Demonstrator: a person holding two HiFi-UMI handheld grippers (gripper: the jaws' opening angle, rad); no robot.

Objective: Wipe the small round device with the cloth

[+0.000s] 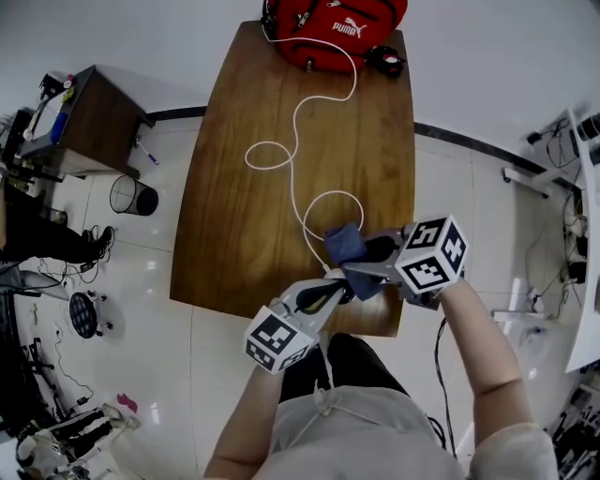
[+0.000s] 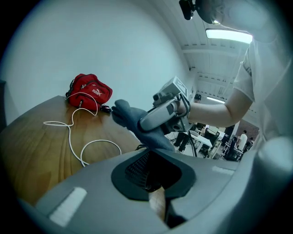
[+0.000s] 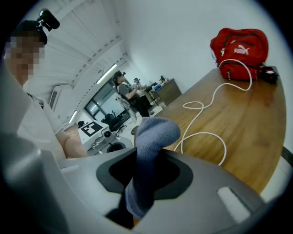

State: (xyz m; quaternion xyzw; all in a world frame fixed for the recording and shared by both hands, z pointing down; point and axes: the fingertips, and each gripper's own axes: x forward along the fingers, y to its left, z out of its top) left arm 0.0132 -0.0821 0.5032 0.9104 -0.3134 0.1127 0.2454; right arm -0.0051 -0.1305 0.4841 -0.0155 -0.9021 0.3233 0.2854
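Note:
My right gripper is shut on a blue cloth. In the right gripper view the cloth stands up out of the jaws of the right gripper. My left gripper is shut just in front of the table's near edge. The white cable ends at its tips in a small white piece, the small round device, mostly hidden by jaws and cloth. In the left gripper view the cloth hangs down right at the tips of the left gripper.
A wooden table carries a red bag at its far end, with a small black object beside it. The cable loops down the table's middle. A side table and a waste bin stand on the floor at left.

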